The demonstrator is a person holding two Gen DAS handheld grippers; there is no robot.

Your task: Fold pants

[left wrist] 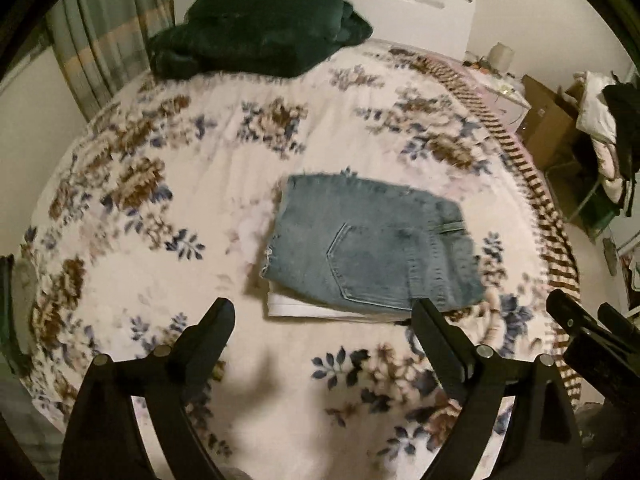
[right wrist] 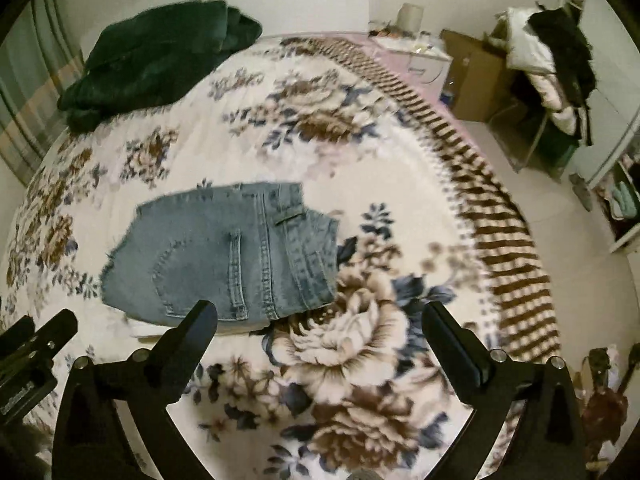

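Observation:
The blue jeans (left wrist: 372, 244) lie folded into a compact rectangle on the floral blanket (left wrist: 200, 168), back pocket up, on top of a white folded item (left wrist: 320, 308). They also show in the right wrist view (right wrist: 224, 256). My left gripper (left wrist: 324, 312) is open and empty, hovering just in front of the jeans' near edge. My right gripper (right wrist: 320, 316) is open and empty, near the jeans' right corner. The right gripper's tip shows in the left wrist view (left wrist: 576, 320); the left gripper's tip shows in the right wrist view (right wrist: 44, 336).
A dark green garment pile (left wrist: 256, 36) lies at the bed's far side by the white headboard (left wrist: 400, 4). The bed's striped edge (right wrist: 504, 216) runs along the right. Beyond it stand a nightstand (right wrist: 424, 56), a cardboard box (right wrist: 476, 76) and a clothes-laden chair (right wrist: 556, 80).

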